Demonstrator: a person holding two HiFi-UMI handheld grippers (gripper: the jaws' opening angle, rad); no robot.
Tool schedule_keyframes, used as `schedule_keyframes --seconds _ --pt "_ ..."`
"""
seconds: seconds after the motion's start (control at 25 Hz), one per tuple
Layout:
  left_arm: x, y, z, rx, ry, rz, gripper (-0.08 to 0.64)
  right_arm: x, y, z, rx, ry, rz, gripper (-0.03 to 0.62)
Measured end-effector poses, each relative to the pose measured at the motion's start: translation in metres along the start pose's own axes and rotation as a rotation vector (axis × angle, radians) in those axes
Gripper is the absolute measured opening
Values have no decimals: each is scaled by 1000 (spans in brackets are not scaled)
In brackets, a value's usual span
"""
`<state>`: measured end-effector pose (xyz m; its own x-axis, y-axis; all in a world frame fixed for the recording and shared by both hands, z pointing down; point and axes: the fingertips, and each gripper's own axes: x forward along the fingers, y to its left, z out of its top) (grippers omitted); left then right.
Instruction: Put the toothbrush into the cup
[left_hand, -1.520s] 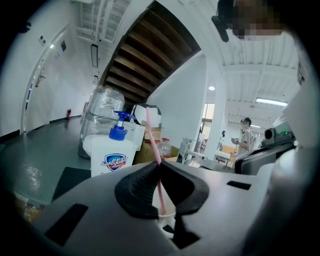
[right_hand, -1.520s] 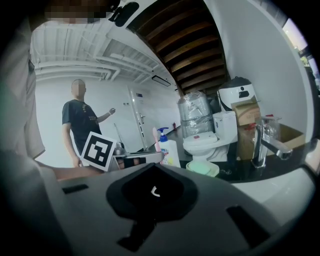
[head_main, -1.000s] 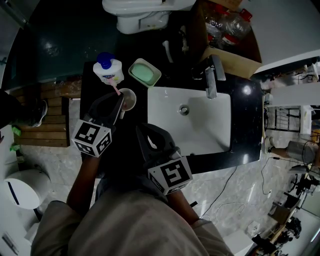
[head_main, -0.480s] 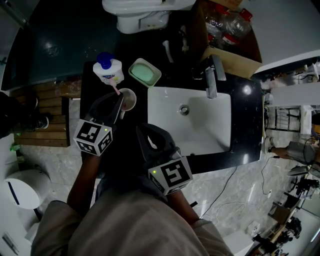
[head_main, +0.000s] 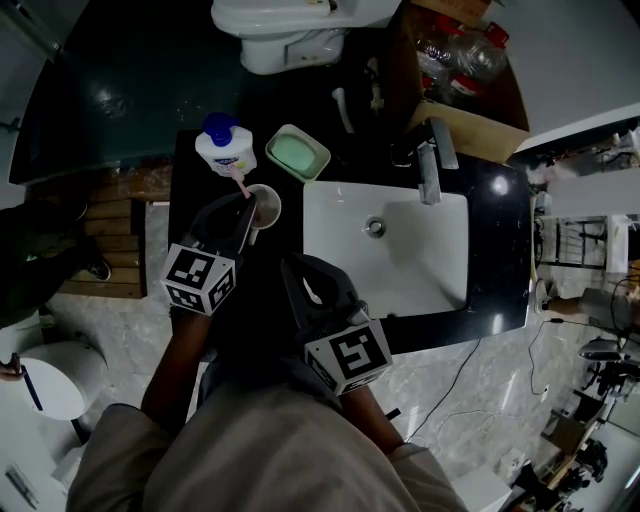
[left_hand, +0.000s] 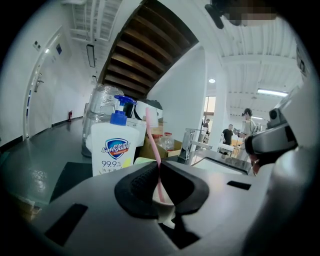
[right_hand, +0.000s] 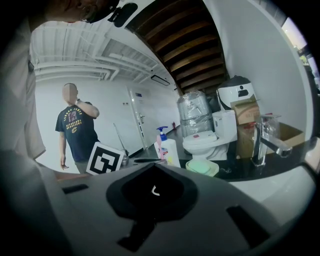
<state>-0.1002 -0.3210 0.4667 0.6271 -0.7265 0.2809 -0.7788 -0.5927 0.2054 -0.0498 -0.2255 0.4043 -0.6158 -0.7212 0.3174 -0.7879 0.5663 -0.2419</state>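
Currently: black counter (head_main: 495, 250), white sink (head_main: 400, 270) set in its right half. Right gripper (head_main: 298, 268) hangs over the near counter edge, left of the sink, jaws together, nothing held. Left gripper (head_main: 245, 208) is far left, jaws clamped on the toothbrush stem. Soap bottle (head_main: 225, 150) stands just beyond it. Cup (head_main: 268, 205) sits just beside the left jaw tips. Pink toothbrush (left_hand: 151, 130) is upright, lower end at the cup's mouth.
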Motion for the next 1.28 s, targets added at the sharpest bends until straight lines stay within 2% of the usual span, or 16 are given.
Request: schedule_keyframes --seconds 0.92,1.08,1.28 --pt "1 2 -2 -25 2 2 28 -2 2 2 -4 -8 3 6" --pt "2 2 -2 -41 2 -8 118 -2 2 2 -4 -8 4 6" --pt "0 1 -3 -10 22 4 135 -3 4 3 -6 -12 4 6"
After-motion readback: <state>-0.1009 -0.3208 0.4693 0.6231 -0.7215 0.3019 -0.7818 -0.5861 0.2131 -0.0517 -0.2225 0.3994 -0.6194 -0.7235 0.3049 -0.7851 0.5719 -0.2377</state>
